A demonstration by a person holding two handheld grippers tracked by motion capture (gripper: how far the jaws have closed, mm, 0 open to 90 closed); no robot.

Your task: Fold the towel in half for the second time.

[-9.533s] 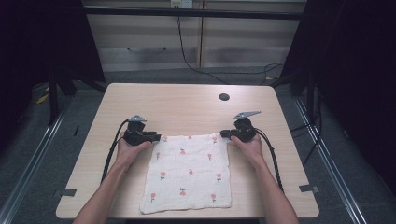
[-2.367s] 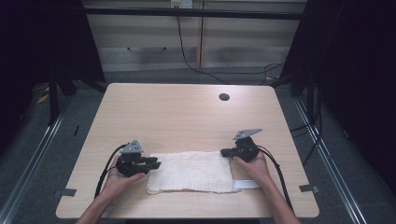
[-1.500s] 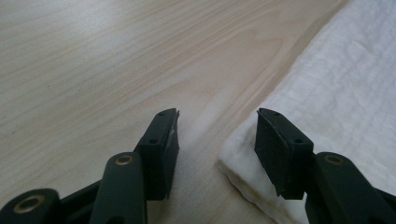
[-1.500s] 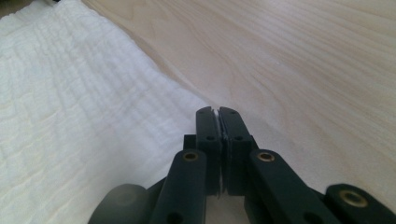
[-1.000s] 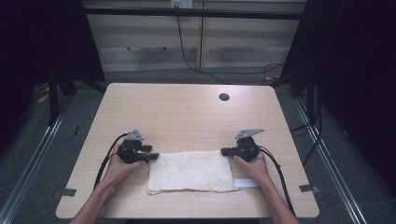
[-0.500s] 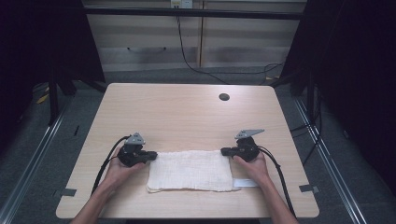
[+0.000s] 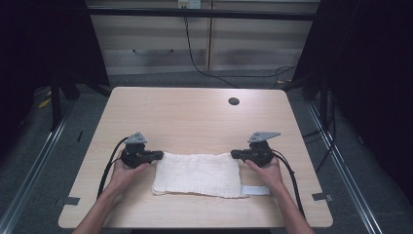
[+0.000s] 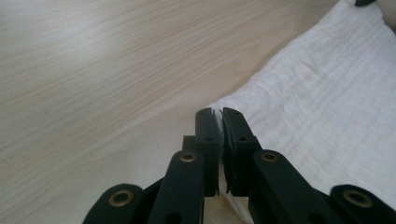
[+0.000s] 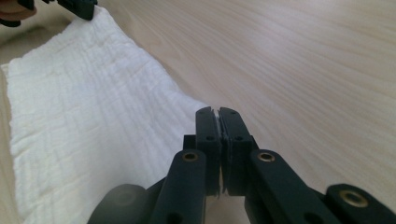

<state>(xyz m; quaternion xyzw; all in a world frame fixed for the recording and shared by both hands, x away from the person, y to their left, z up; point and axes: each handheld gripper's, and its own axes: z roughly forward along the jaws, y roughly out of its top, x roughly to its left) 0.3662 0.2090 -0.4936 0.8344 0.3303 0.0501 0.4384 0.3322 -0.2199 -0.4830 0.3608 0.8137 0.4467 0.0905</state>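
Observation:
A white cloth (image 7: pixel 197 174), folded into a wide strip, lies flat near the front of the wooden table (image 7: pixel 195 117). My left gripper (image 7: pixel 158 156) lies at the cloth's far left corner. In the left gripper view its jaws (image 8: pixel 220 114) are shut on the edge of the cloth (image 8: pixel 317 93). My right gripper (image 7: pixel 234 154) lies at the far right corner. Its jaws (image 9: pixel 218 112) are shut on that corner of the cloth (image 9: pixel 84 102), and the left gripper's tip (image 9: pixel 77 7) shows far off at the opposite corner. A hand holds each gripper low over the table.
A narrow white strip (image 7: pixel 255 190) sticks out from under the cloth's near right corner. A dark round hole (image 7: pixel 234 101) sits in the table's far right part. Bare wood stretches behind the cloth. Cables trail from both grippers toward the front edge.
The cloth lay spread open at first and is now folded into a strip. My left gripper moved from the near left side to the far left corner and closed there. The right gripper stayed put.

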